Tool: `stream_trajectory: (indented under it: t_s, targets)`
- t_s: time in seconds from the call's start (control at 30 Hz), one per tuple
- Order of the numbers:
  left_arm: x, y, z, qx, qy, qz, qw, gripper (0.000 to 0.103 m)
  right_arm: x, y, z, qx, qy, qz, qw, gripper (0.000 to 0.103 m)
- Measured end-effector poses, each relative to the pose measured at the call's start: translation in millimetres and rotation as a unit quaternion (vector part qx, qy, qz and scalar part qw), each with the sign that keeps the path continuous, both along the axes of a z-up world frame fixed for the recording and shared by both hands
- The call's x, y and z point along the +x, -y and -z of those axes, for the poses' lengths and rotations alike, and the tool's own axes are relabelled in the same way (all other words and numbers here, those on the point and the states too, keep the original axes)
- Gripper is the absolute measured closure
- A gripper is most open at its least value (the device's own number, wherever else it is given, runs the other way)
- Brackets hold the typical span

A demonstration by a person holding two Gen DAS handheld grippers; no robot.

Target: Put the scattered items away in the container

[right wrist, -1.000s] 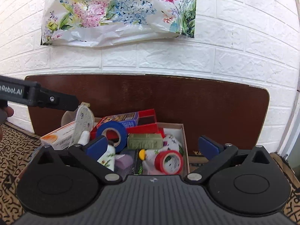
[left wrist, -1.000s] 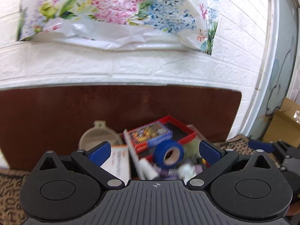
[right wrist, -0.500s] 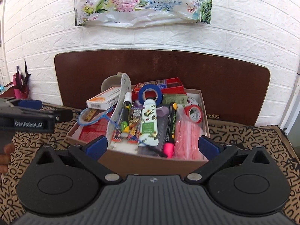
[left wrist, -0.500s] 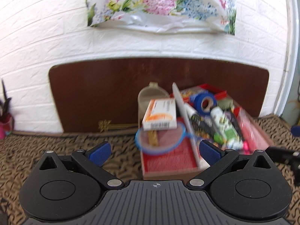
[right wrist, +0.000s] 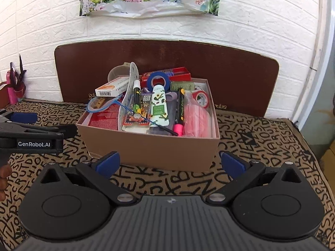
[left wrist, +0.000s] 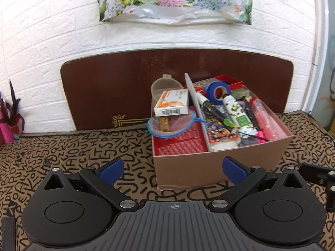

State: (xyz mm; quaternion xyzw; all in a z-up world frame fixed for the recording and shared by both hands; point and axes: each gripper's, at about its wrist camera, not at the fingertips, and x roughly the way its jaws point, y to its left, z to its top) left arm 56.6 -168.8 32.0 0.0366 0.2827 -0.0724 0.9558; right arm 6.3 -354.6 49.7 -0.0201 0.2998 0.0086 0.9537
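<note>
A brown cardboard box (left wrist: 217,167) (right wrist: 150,148) stands on the patterned cloth, packed with items: a blue tape roll (left wrist: 217,91) (right wrist: 158,81), an orange-and-white carton (left wrist: 171,103) (right wrist: 112,89), a blue net (left wrist: 171,125), a white floral tube (left wrist: 236,110) (right wrist: 160,104), a pink marker (right wrist: 180,113), a red tape roll (right wrist: 202,98). My left gripper (left wrist: 171,168) is open and empty, in front of the box's left corner. My right gripper (right wrist: 169,163) is open and empty, in front of the box.
A dark brown board (left wrist: 125,87) leans on the white brick wall behind the box. A pink vase with dark leaves (left wrist: 8,123) stands at far left. The left gripper's body (right wrist: 31,133) shows at the left of the right wrist view. Letter-patterned cloth (right wrist: 261,136) covers the surface.
Both grippers have pulled back and away from the box, which now sits farther off and fully in view. Both stayed open and empty.
</note>
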Motion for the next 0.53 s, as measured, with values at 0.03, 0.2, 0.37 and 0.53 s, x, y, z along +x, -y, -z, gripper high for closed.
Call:
stream_trajectory:
  t_s: [0.03, 0.2, 0.37, 0.53]
  targets:
    - [-2, 1, 0, 0.001, 0.0, 0.002, 1.0, 0.0, -2, 0, 0, -0.001, 0.0, 0.001, 1.0, 0.001]
    - [-8, 3, 0, -0.003, -0.008, 0.009, 0.9999, 0.0, -10, -2, 1, -0.006, -0.001, 0.001, 1.0, 0.001]
    - [-13, 4, 0, -0.004, -0.008, 0.013, 0.9999, 0.0, -13, -3, 4, -0.008, -0.006, 0.002, 1.0, 0.001]
    - [-15, 7, 0, -0.005, -0.005, 0.021, 0.9998, 0.0, -14, -5, 6, -0.009, -0.008, 0.002, 1.0, 0.001]
